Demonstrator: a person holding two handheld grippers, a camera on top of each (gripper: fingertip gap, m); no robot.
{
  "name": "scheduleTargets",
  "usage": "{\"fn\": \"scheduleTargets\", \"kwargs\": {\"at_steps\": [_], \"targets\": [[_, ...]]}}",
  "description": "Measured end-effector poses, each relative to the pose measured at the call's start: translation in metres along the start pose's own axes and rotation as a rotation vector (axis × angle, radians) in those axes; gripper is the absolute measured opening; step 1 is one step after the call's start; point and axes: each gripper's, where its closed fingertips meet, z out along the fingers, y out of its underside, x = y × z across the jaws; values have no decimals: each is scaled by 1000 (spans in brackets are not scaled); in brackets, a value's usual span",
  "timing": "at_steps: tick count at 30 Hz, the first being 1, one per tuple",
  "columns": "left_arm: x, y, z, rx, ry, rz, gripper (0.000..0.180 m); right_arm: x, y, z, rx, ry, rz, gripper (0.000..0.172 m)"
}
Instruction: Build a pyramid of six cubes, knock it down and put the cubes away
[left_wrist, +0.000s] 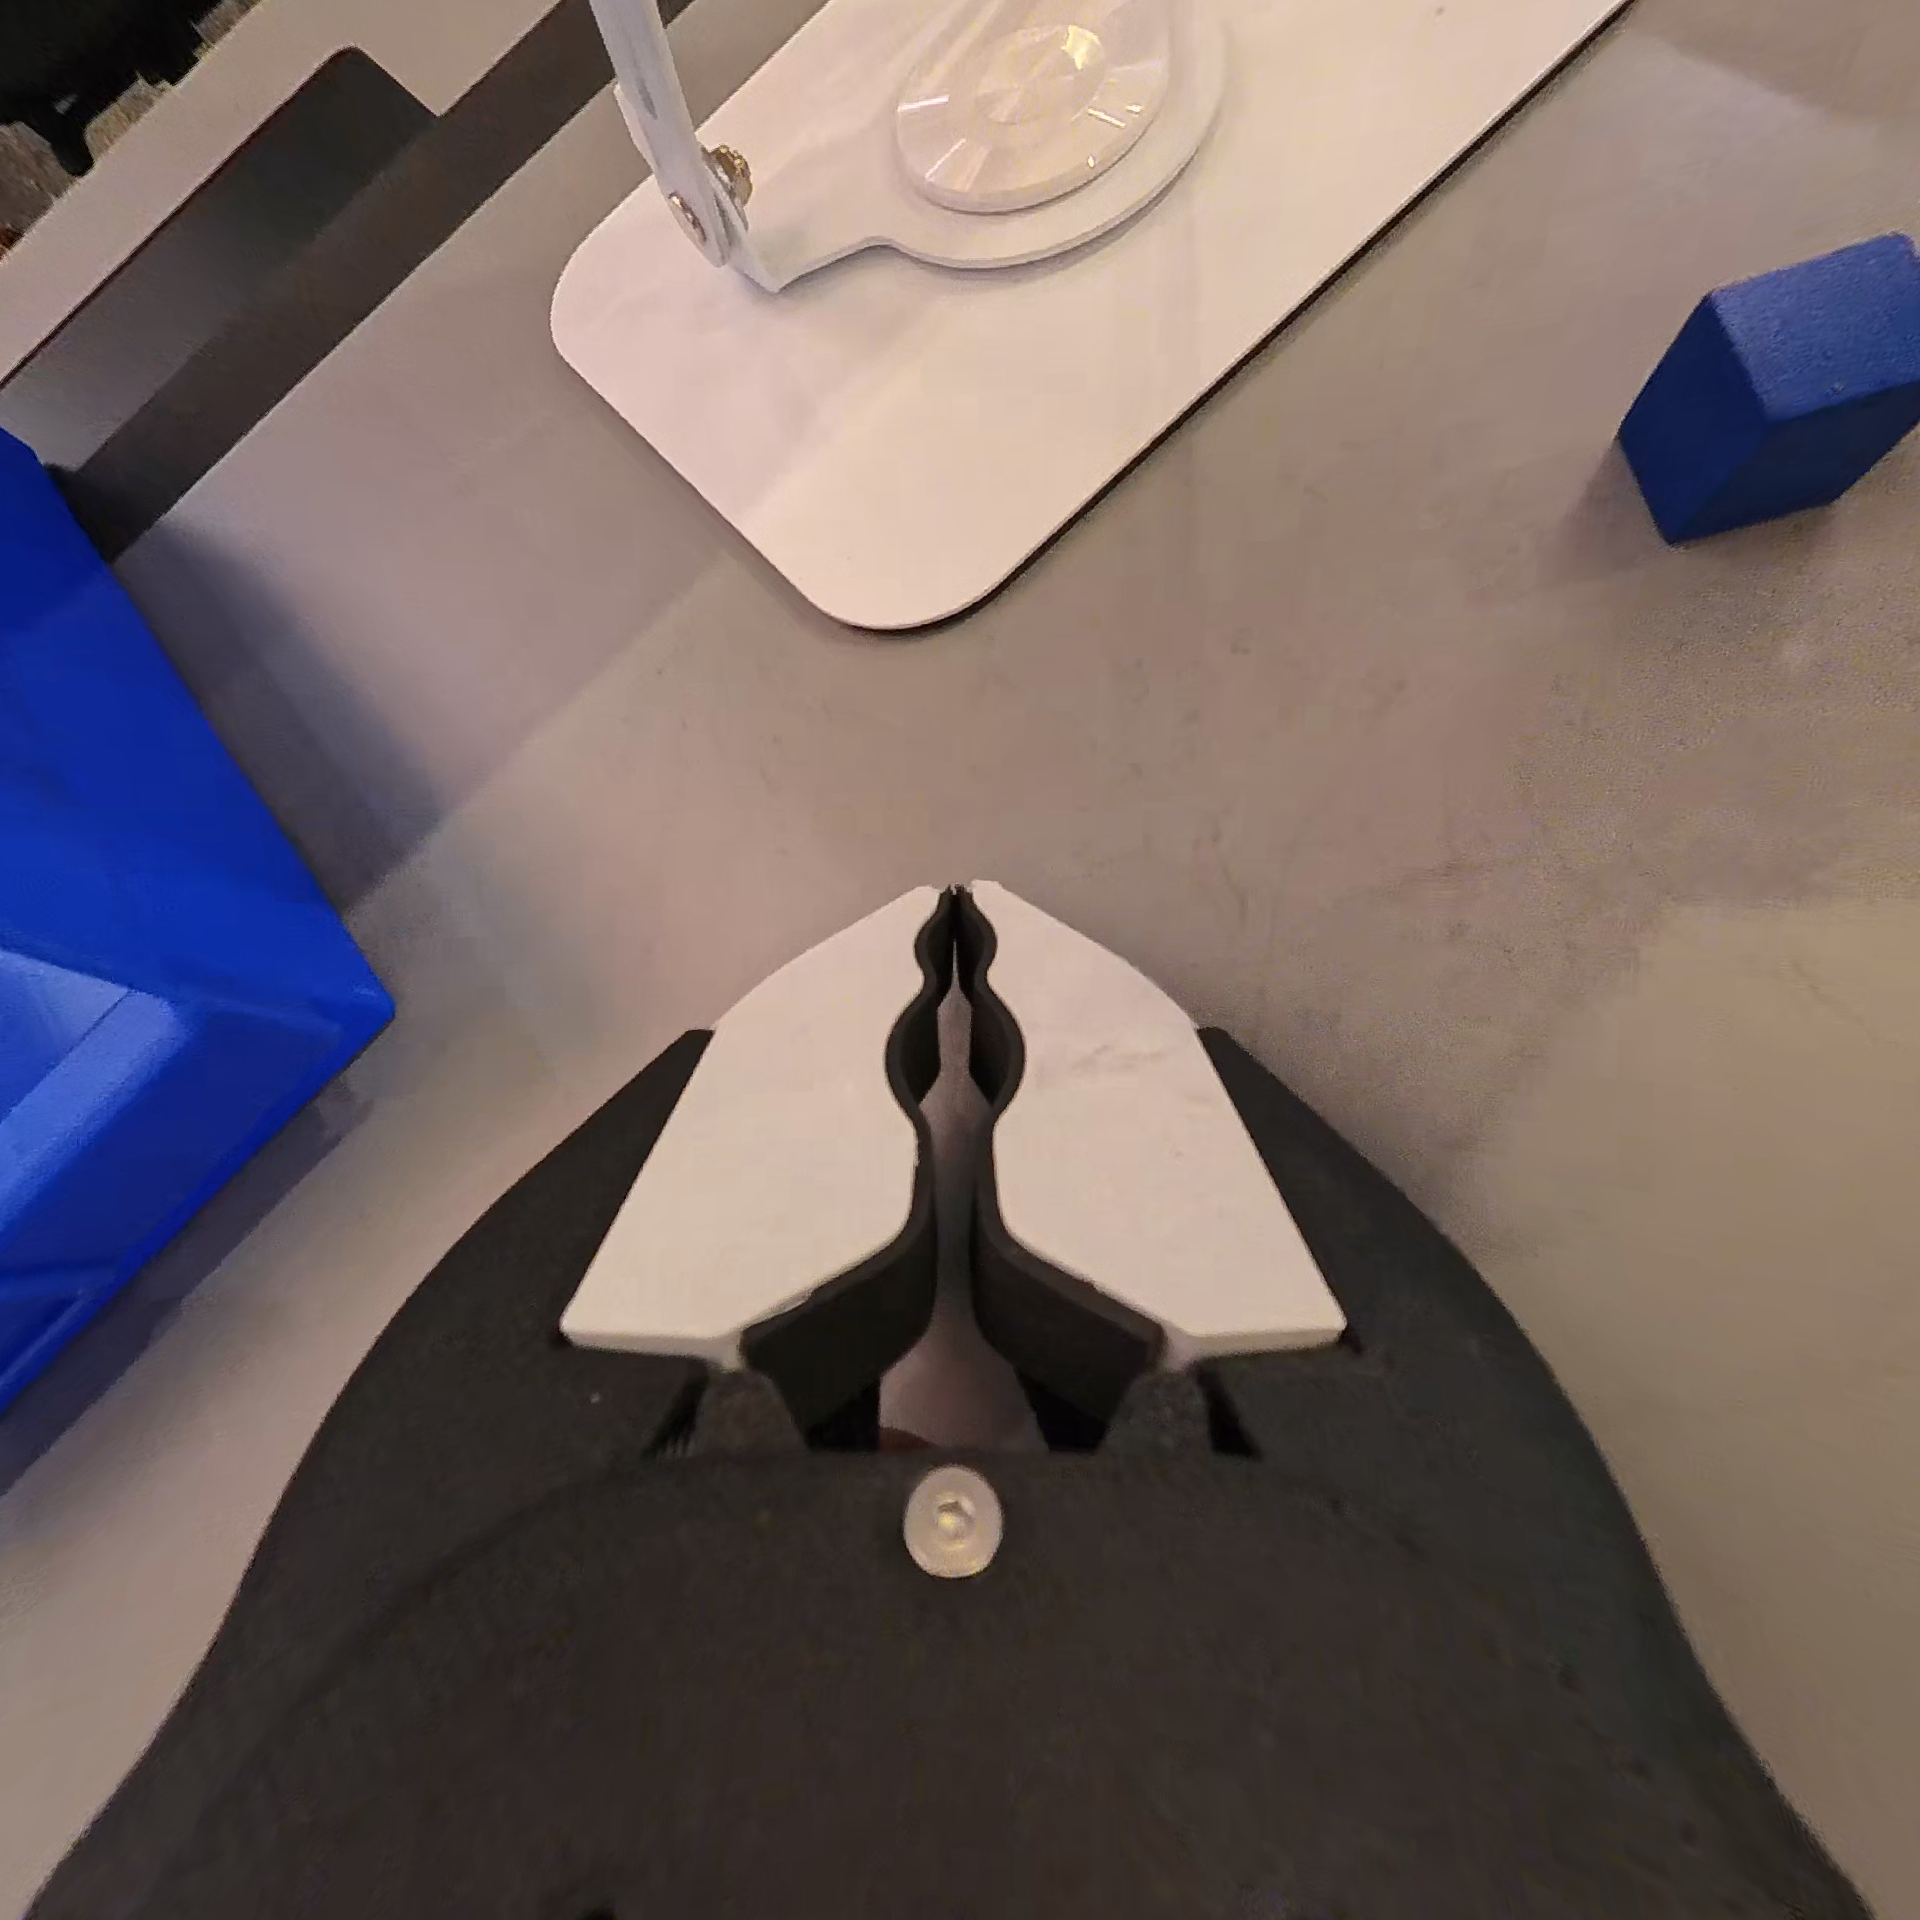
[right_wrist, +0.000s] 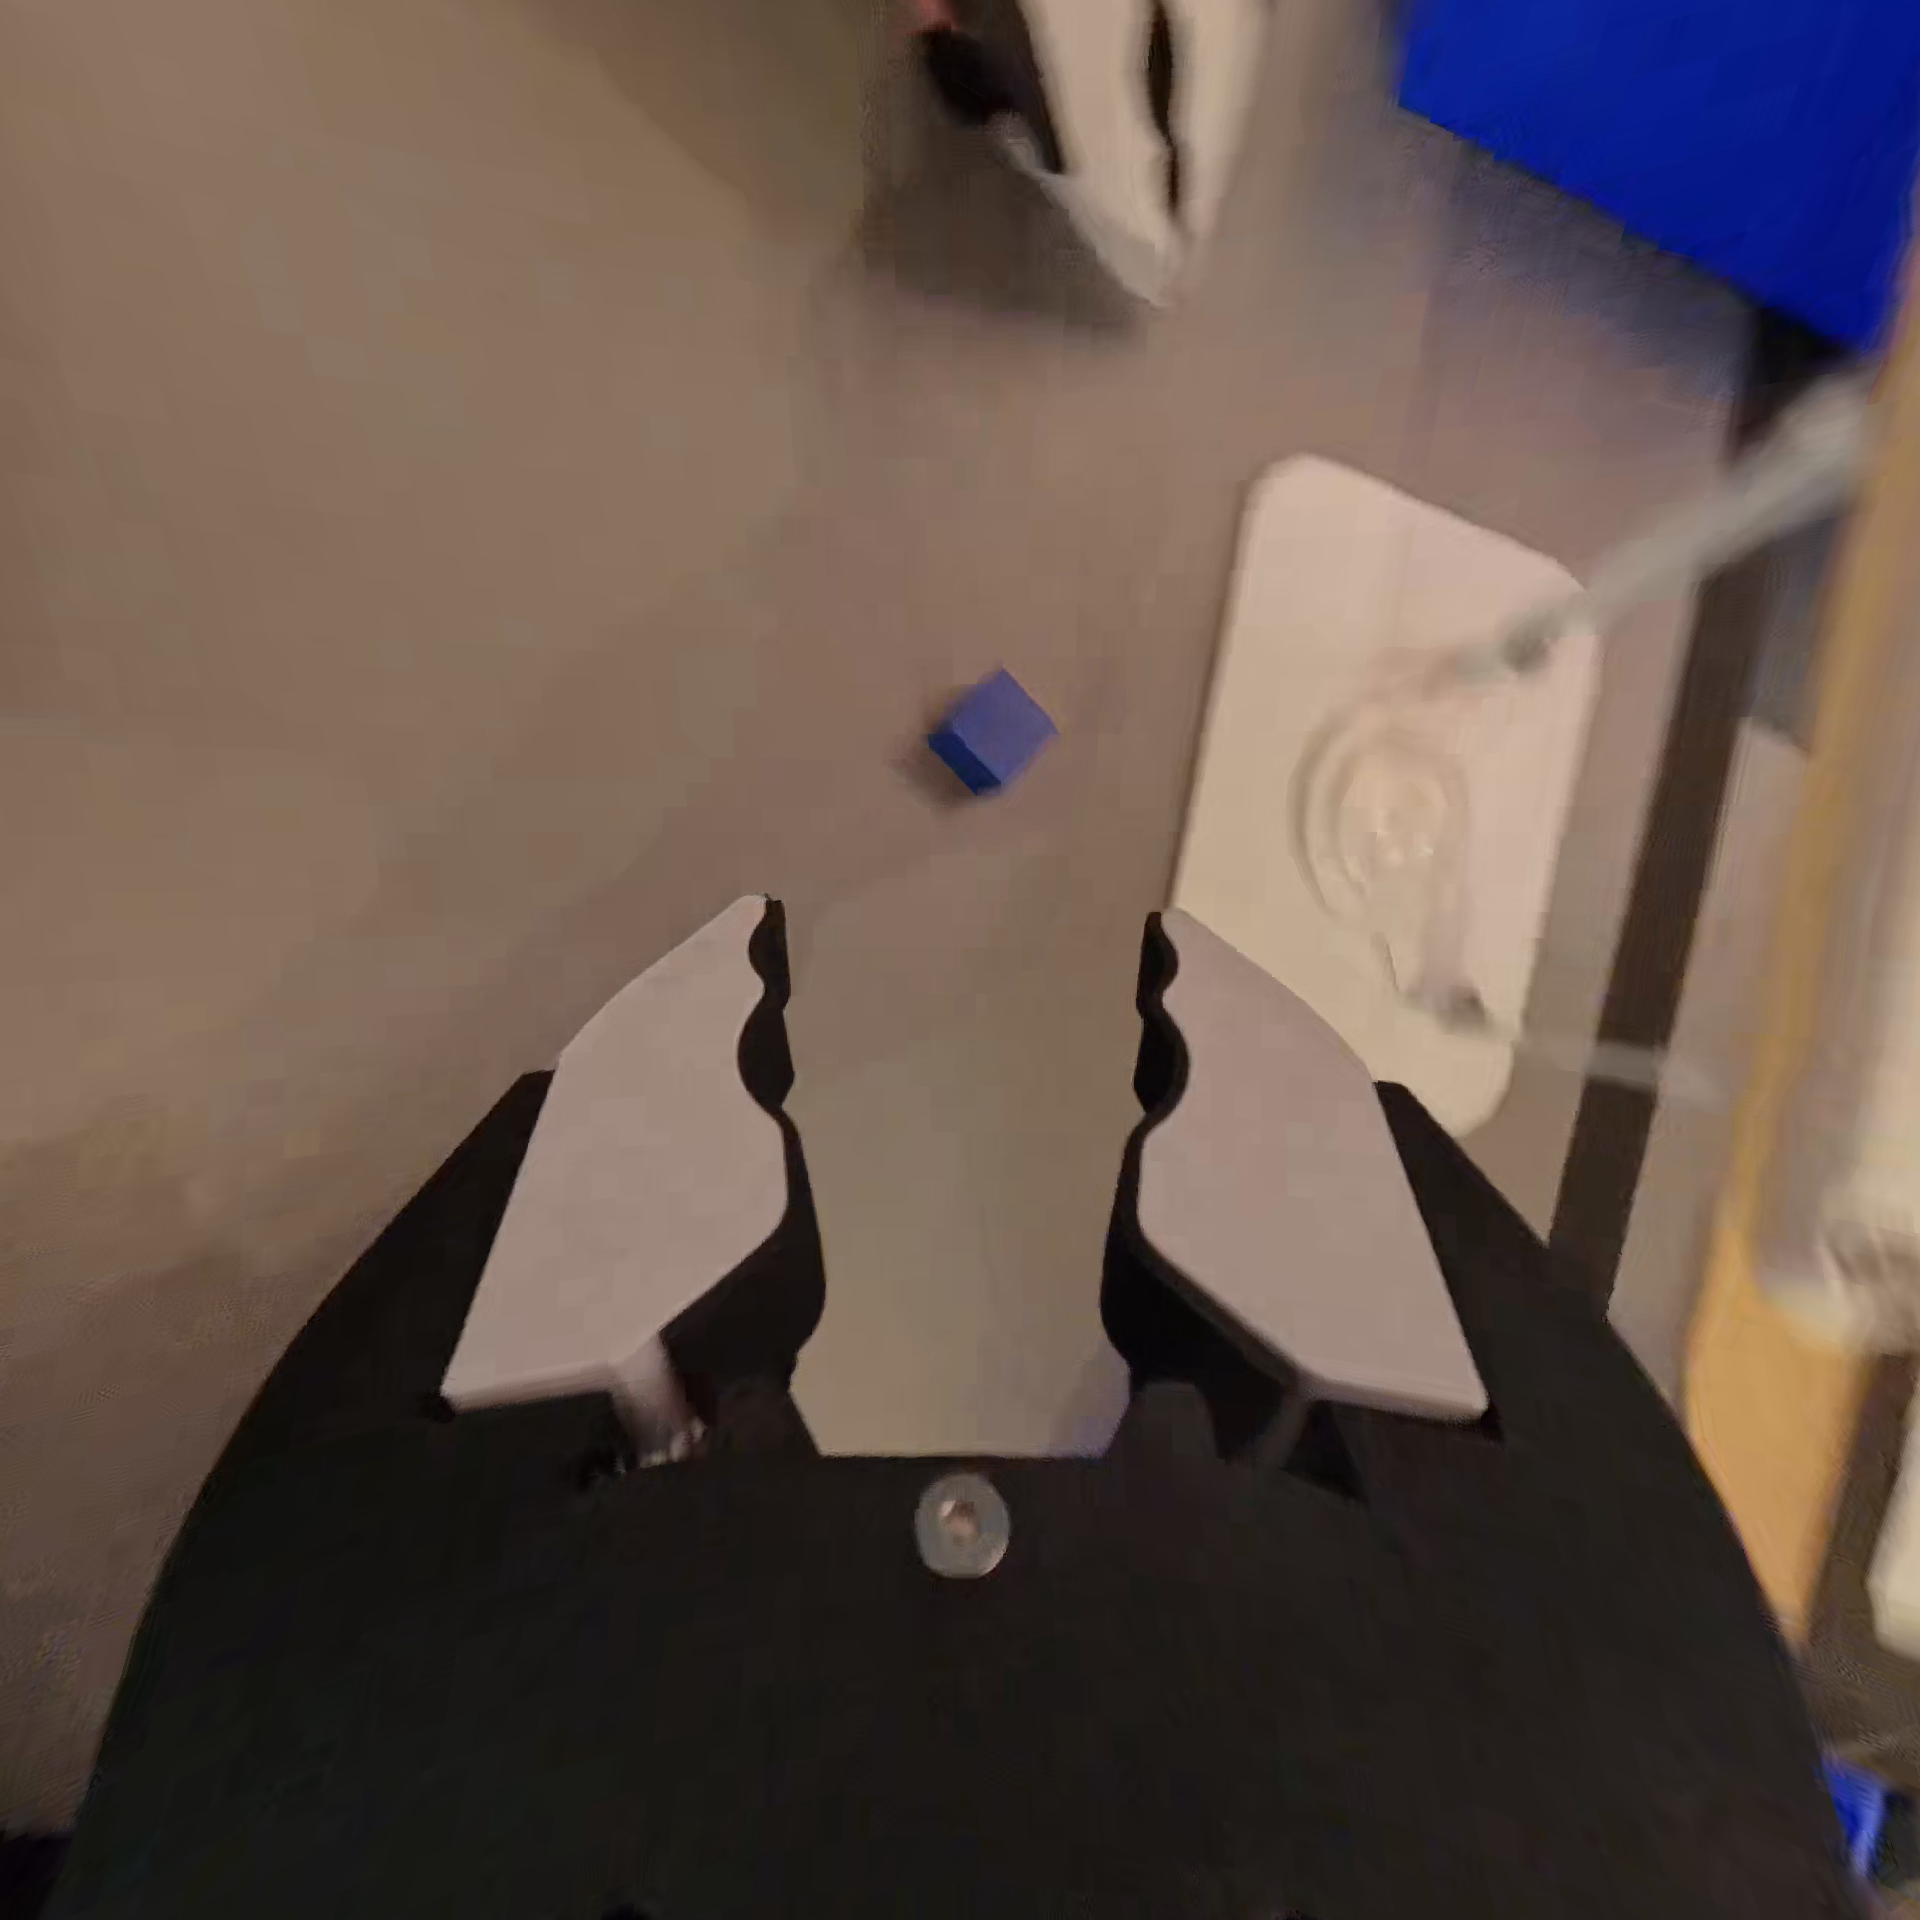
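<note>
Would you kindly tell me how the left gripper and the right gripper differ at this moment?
The left gripper has its fingers shut together with nothing between them; the right gripper has its fingers spread wide. The left one points at bare grey table; the right one points towards a blue cube lying ahead. Both hold nothing and have white fingers with black pads.

Cube (right_wrist: 992, 732): I see matte blue, its upper face paler than its side faces.
Bin (left_wrist: 156, 852): brighter glossy blue, at my left.
Table (left_wrist: 1351, 831): plain grey-beige, faintly mottled.
Lamp base (left_wrist: 831, 436): white plate with a dark rim line and a pale round disc on the far part.
Left gripper (left_wrist: 956, 891): white fingers, black wavy pads, black body.
Right gripper (right_wrist: 961, 914): the same white and black.
Strip (left_wrist: 312, 208): dark, far left.
</note>
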Motion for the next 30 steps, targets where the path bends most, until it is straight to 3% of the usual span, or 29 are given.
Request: {"fn": "scheduleTargets", "kwargs": {"at_steps": [3,7,11,20,23,25,27,30], "targets": [[1,0,-2,12,8,-2,0,-17,-18,52,-44,-113,-161,66],[3,-2,-5,32,27,-8,0,-11,-15,93,-102,-202,-288,60],[5,-3,-6,46,52,-13,0,1,-10,113,-133,-268,-291,59],[12,-4,-5,41,100,4,0,-1,8,131,-195,-373,-318,31],[15,-3,-4,29,102,26,0,3,7,122,-197,-327,-248,30],[17,-3,-3,27,112,41,0,7,3,98,-162,-277,-166,30],[17,-3,-4,30,130,46,0,18,11,60,-149,-189,-86,30],[9,5,-3,8,127,79,0,48,55,-10,-152,-29,121,30]]}}
